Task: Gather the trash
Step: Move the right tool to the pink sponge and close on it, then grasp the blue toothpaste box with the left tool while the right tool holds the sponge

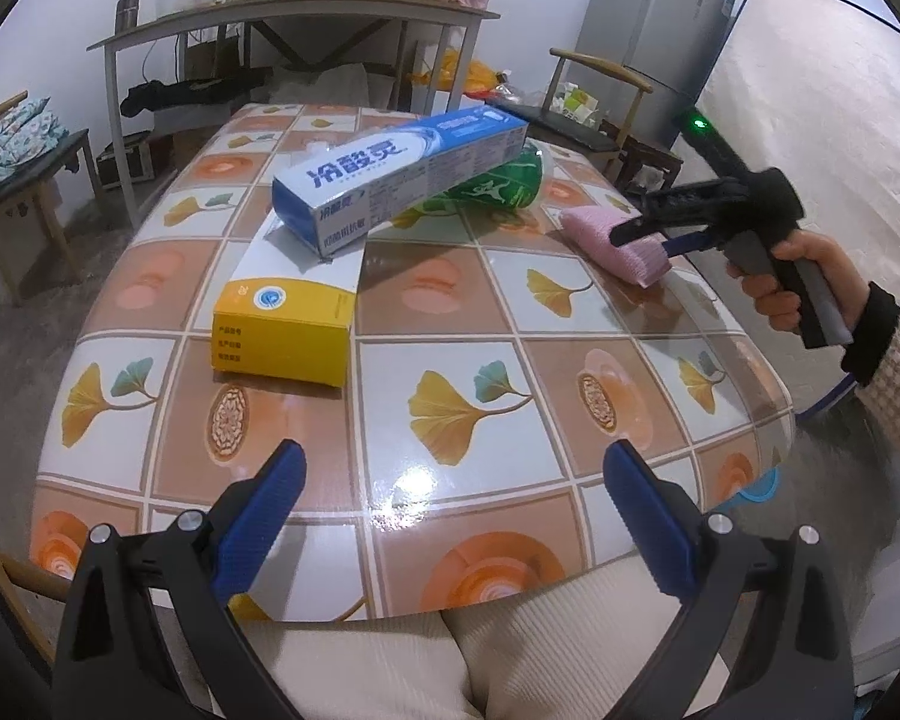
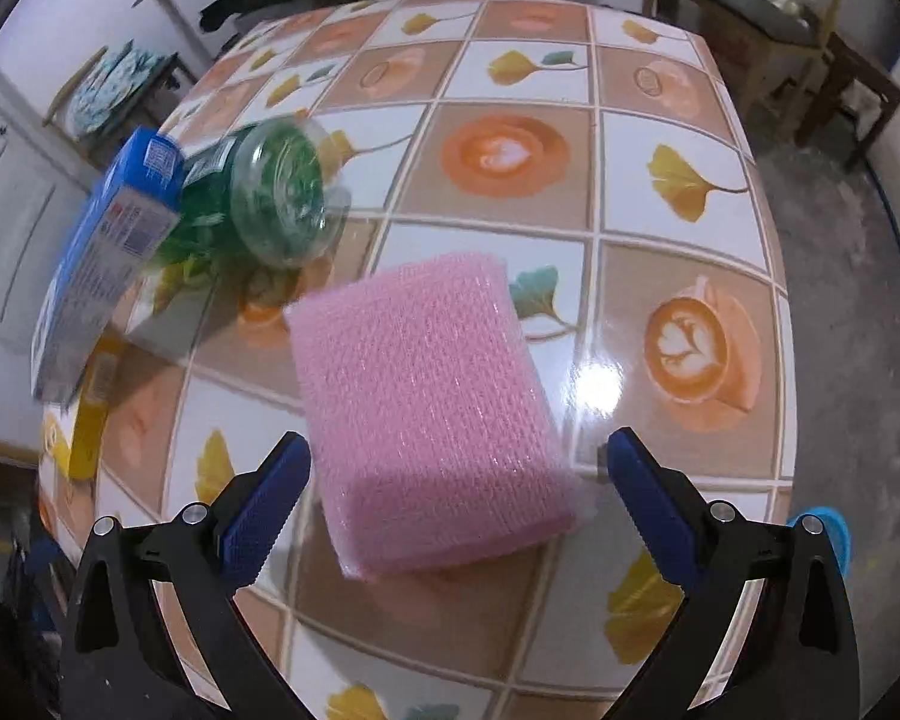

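On the patterned table [image 1: 510, 312], with the pink sponge [image 2: 432, 414] as your landmark, your right gripper [image 2: 457, 468] sat right at the sponge's near end, its blue fingers [image 2: 270, 498] spread wide, one on either side of it, and neither pad looked to be touching it yet. From that wrist view the sponge's long axis ran roughly away from you, tilted a little to the left, so the jaws already straddled its narrow width; my judgement was that a short push forward and a squeeze would have been all the pick-up needed. Your left gripper [image 1: 455, 480] hung well back from the sponge, over the near edge of the table, its jaws also wide apart and holding nothing, so your right hand [image 1: 798, 282] was plainly the nearer one. Left of the sponge lay a green bottle [image 2: 270, 198] on its side, and against it a blue and white toothpaste box [image 1: 402, 171] printed with 冷酸灵 in large characters. Beyond that, farther from the sponge, the toothpaste box rested across a yellow and white box [image 1: 288, 318] whose small print was too fine to read.
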`<state>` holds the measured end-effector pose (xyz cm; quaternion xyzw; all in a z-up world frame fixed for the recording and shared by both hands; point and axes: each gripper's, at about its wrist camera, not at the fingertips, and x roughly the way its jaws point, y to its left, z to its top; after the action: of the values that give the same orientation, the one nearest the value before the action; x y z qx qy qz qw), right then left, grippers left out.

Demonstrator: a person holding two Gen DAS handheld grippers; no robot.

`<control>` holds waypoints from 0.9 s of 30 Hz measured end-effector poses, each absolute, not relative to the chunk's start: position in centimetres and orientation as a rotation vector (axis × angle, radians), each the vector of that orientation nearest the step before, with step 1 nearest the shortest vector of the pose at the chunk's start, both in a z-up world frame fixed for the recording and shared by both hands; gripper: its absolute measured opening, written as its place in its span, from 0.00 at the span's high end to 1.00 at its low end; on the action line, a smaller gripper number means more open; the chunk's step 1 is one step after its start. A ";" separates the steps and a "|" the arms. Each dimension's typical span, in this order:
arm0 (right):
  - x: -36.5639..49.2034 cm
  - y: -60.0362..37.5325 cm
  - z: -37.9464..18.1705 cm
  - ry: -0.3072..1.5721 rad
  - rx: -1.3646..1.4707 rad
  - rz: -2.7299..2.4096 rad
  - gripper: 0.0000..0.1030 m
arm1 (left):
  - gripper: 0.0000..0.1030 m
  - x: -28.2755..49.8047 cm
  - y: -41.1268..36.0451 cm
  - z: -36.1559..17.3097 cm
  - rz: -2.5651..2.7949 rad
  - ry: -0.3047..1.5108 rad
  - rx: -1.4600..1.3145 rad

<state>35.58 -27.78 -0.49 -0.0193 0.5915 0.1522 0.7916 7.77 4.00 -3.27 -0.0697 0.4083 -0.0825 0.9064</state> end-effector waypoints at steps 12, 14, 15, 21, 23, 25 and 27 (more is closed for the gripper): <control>34.9 -24.1 -1.5 1.262 -0.221 0.283 0.23 | 0.06 7.4 5.5 -1.4 -0.102 0.801 -0.109; 33.8 -24.6 -1.2 1.283 -0.176 0.266 0.23 | 0.06 8.0 5.7 -0.9 -0.087 0.781 -0.081; 33.3 -24.8 -1.1 1.287 -0.161 0.266 0.23 | 0.06 8.4 5.8 -0.6 -0.078 0.768 -0.066; 28.7 -25.3 -0.4 1.258 -0.081 0.331 0.24 | 0.06 12.0 6.9 2.0 -0.088 0.712 -0.026; 27.5 -25.3 -0.7 1.260 -0.090 0.361 0.22 | 0.06 13.6 6.8 2.6 -0.120 0.721 -0.011; 26.1 -24.7 -0.8 1.232 -0.163 0.376 0.20 | 0.06 15.6 6.3 3.0 -0.167 0.746 0.026; 24.9 -24.0 -1.0 1.211 -0.241 0.388 0.16 | 0.06 17.8 5.5 3.1 -0.199 0.772 0.084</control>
<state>24.94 -23.97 -1.02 -0.1123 0.5641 0.1807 0.7978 17.79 5.48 3.05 0.0407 0.3757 -0.0971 0.9207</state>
